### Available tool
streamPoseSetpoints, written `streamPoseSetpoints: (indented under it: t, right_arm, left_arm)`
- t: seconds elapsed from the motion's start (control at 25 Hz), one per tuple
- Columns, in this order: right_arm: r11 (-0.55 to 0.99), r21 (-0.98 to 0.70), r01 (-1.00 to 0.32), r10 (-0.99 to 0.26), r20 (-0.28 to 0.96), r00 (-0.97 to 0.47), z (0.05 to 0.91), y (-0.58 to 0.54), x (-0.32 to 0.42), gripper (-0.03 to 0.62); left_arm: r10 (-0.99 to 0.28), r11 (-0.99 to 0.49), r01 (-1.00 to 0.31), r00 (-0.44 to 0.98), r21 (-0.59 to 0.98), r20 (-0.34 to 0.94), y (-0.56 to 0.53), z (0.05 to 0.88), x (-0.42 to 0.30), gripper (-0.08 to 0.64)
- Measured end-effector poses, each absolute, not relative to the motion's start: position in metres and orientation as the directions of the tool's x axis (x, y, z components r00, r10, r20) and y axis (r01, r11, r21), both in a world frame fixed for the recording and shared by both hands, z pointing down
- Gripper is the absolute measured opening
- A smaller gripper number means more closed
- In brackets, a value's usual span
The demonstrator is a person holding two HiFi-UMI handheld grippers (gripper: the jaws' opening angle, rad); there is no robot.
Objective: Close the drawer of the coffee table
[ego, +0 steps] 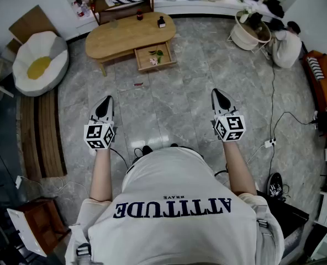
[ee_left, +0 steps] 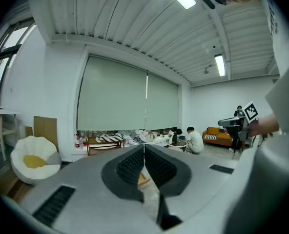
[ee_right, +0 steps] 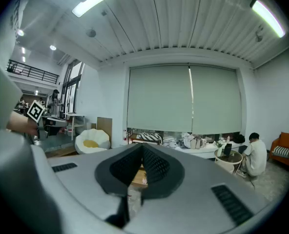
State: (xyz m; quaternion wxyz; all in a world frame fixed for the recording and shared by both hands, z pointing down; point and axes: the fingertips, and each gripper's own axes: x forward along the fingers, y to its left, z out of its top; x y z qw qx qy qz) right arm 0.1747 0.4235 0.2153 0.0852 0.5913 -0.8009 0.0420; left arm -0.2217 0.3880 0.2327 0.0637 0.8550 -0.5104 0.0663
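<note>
The drawer (ego: 155, 57) stood pulled out toward me from the oval wooden coffee table (ego: 127, 35), well away across the marble floor (ego: 174, 106), at 1 o'clock from my left gripper (ego: 105, 108) and 11 o'clock from my right gripper (ego: 221, 100), both empty with jaws pressed together, the left seemingly slightly nearer.

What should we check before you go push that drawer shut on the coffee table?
1. Drawer sticks out of the coffee table: ok, it needs closing.
2. Left claw shut, empty: ok.
3. Right claw shut, empty: ok.
4. Claws at the drawer: not ok, both far back over the floor.
5. Way clear: not ok, a small red thing lies on the floor.
6. Things in the drawer sit low: cannot tell.
</note>
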Motion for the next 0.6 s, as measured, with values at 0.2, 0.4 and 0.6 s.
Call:
streamPoseSetpoints:
  t: [0.2, 0.4, 0.6]
  right_arm:
    - [0.295, 0.031, -0.955, -0.94, 0.189, -0.284, 0.2159, 0.4243, 0.1791, 0.018]
    - [0.292, 0.027, -0.956, -0.942, 0.182, -0.283, 0.2135, 0.4254, 0.1818, 0.018]
    - [0.299, 0.024, -0.954, -0.94, 0.18, -0.29, 0.2134, 0.4233, 0.1827, 0.018]
  left_arm:
    - [-0.864, -0.472, -0.881, 0.471, 0.039, 0.178, 0.3885, 0.2317, -0.218, 0.021]
    - [-0.866, -0.469, -0.883, 0.467, 0.034, 0.177, 0.3901, 0.2291, -0.2174, 0.021]
    - [-0.868, -0.464, -0.885, 0.462, 0.035, 0.182, 0.3905, 0.2304, -0.2165, 0.021]
